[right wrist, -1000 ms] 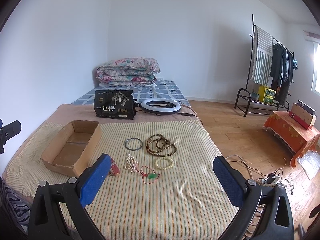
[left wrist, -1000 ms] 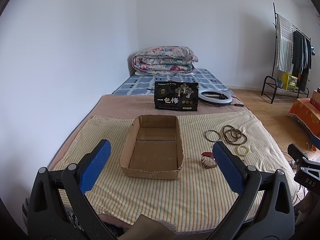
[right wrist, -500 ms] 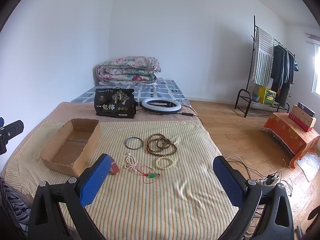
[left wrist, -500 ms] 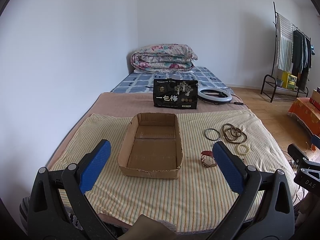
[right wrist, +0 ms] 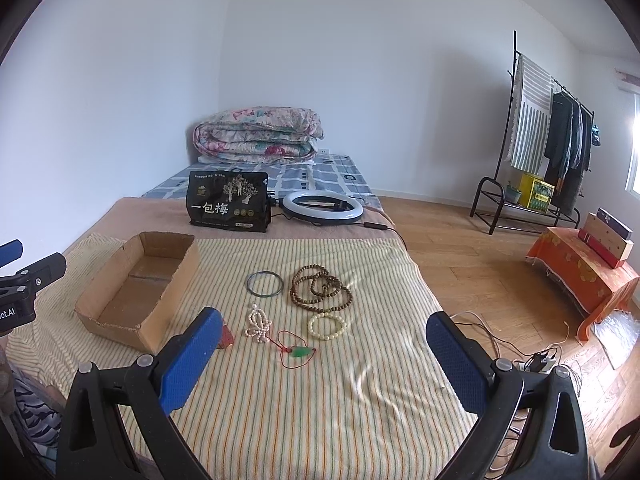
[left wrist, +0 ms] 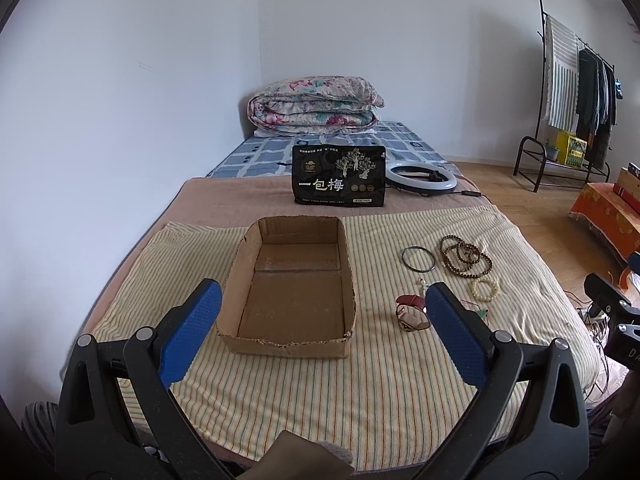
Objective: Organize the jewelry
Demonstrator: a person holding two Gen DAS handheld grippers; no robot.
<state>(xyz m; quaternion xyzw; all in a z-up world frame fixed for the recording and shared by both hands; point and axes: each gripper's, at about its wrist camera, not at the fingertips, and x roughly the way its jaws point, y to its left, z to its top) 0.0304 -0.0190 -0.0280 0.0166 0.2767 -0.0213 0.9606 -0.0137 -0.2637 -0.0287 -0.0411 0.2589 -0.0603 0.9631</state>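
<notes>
An empty cardboard box (left wrist: 290,292) (right wrist: 138,290) lies on the striped blanket. To its right lie a dark bangle (right wrist: 264,283) (left wrist: 418,258), a brown bead necklace (right wrist: 321,288) (left wrist: 464,255), a cream bead bracelet (right wrist: 326,325) (left wrist: 484,289), a white pearl string (right wrist: 258,325), a red-corded green pendant (right wrist: 302,351) and a red bracelet (left wrist: 412,312). My left gripper (left wrist: 322,320) is open and empty, above the bed's near edge before the box. My right gripper (right wrist: 322,354) is open and empty, near the jewelry.
A black snack bag (left wrist: 339,180) stands behind the box, with a ring light (left wrist: 420,177) and its cable beside it. A folded floral quilt (left wrist: 314,106) lies at the bed's far end. A clothes rack (right wrist: 548,140) and an orange-covered stand (right wrist: 588,276) are on the wooden floor to the right.
Both views have shifted slightly: the box and jewelry sit a little higher and farther in frame. Both grippers stay open and empty.
</notes>
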